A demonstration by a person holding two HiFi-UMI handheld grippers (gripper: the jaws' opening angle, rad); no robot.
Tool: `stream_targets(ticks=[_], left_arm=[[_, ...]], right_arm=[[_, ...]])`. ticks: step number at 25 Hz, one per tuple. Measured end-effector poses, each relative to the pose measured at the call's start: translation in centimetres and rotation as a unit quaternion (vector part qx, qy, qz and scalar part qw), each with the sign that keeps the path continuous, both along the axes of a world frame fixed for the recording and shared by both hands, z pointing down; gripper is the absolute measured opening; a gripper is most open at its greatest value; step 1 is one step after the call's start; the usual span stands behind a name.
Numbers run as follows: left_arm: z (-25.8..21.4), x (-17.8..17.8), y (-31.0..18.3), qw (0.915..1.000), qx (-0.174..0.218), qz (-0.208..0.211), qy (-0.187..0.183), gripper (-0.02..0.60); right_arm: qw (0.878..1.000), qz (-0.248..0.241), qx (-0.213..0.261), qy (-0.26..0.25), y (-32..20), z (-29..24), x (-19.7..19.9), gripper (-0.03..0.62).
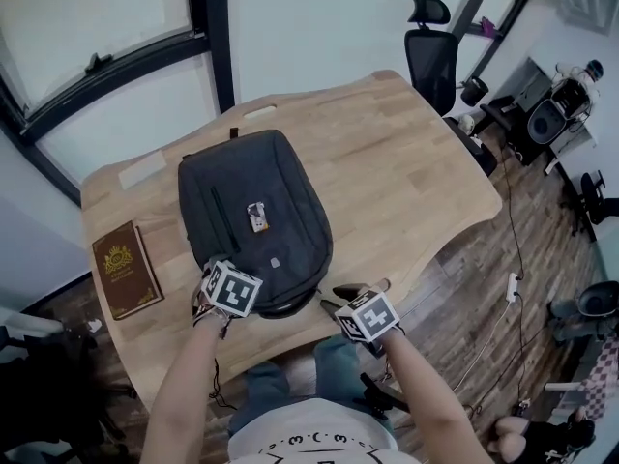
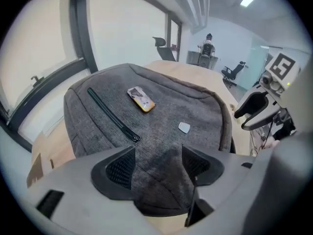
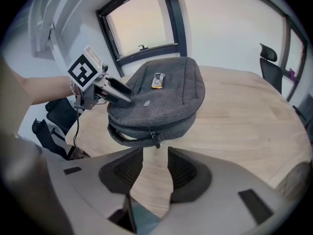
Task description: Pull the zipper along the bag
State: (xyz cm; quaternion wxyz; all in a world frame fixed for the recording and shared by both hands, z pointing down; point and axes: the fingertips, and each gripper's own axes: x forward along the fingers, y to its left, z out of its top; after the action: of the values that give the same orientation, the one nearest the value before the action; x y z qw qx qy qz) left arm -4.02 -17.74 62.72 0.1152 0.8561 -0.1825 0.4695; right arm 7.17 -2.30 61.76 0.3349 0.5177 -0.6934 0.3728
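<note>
At the bag's (image 1: pixel 253 216) six-o'clock edge, the right gripper (image 3: pixel 155 168) sits part-open and empty, just short of the zipper pull (image 3: pixel 155 138). At seven o'clock, the left gripper (image 2: pixel 156 165) straddles the fabric with its jaws wide apart. The unpinned bag may slide when the zipper is pulled.

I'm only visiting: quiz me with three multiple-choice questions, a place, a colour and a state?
1. Where does the brown book lie? A on a shelf; B on the table, left of the backpack; C in a drawer.
2. What colour is the backpack? A dark grey; B red; C yellow.
3. The right hand-held gripper's jaws are: A clamped on something; B out of sight; C apart, empty.
Answers: 1 B, beside it on the wood; 2 A, grey in every view; 3 C, only table shows between them.
</note>
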Motion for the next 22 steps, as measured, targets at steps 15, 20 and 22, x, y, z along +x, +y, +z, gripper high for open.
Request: stream_targets(ticks=[15, 20, 22], left_arm=[[-5.8, 0.0, 2.8, 0.9704, 0.064, -0.212, 0.097, 0.308], [-6.7, 0.7, 5.1, 0.9487, 0.084, -0.286, 0.106, 0.308], [-6.6, 1.1, 6.3, 0.9388, 0.085, -0.315, 0.11, 0.308]], right_arm=[[0.992, -0.035, 0.116, -0.028, -5.1, -4.6, 10.4, 0.455], [0.987, -0.07, 0.13, -0.054, -7.3, -5.3, 12.0, 0.459], [0.985, -0.097, 0.13, -0.061, -7.6, -5.3, 12.0, 0.459]])
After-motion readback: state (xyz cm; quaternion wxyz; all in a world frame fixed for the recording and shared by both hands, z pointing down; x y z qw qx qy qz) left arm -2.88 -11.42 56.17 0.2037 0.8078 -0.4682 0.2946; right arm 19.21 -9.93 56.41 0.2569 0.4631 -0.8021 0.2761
